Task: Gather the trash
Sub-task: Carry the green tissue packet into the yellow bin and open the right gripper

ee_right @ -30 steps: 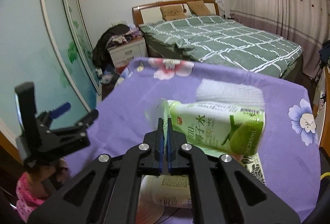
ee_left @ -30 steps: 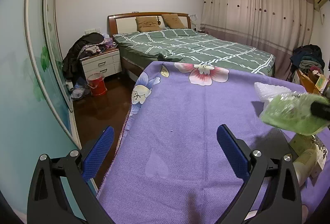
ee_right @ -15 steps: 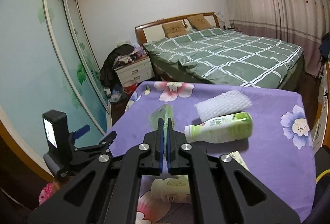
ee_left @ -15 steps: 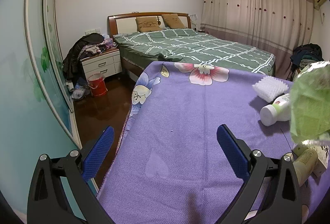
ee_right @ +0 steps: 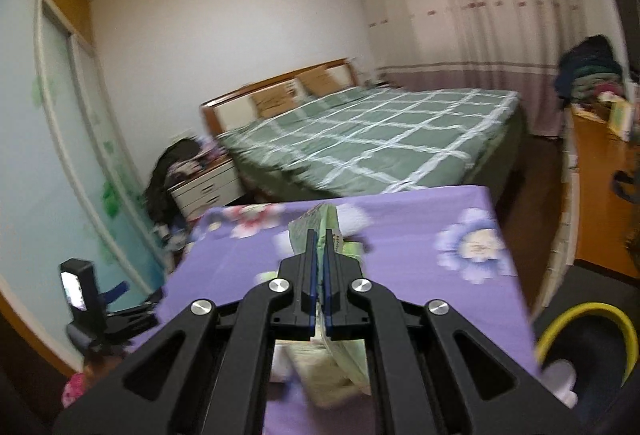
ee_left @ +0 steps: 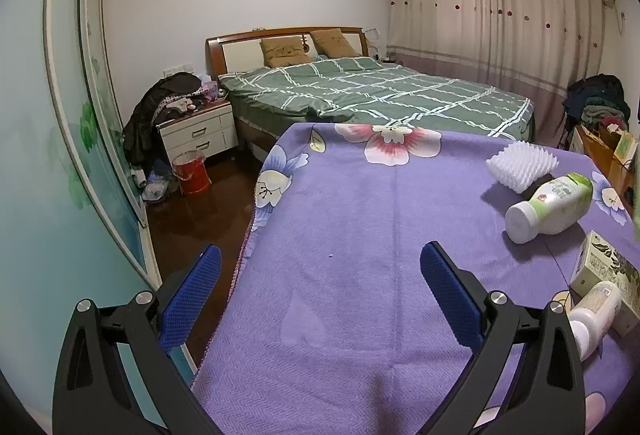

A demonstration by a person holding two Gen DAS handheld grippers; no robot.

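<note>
1. Left wrist view: my left tool [ee_left: 320, 273] is spread wide with nothing between the blue pads [ee_left: 448, 289], hanging over the near left part of the counter [ee_left: 360, 219], which has a purple flowered cloth on it. The trash is all off to the right of it, well apart: a white foam net [ee_left: 522, 165] at the far right, a white-and-green bottle [ee_left: 550, 207] lying on its side just in front of the net, then a small printed carton [ee_left: 604, 275] and a smaller white bottle [ee_left: 592, 315] touching it near the right edge.

2. Same view, the room: green checked bed [ee_left: 380, 95] behind the counter, white nightstand [ee_left: 198, 133] piled with clothes, red bucket [ee_left: 191, 171] on the dark floor, curtains on the right.

3. Right wrist view, pretty blurry: my right tool [ee_right: 319, 255] is pressed together on a crumpled green wrapper [ee_right: 316, 225], which sticks out past the tips and hangs below too. It's up above the counter's right half. A yellow-rimmed bin [ee_right: 588, 339] sits low right, beside the counter. I can see the left tool at lower left.
</note>
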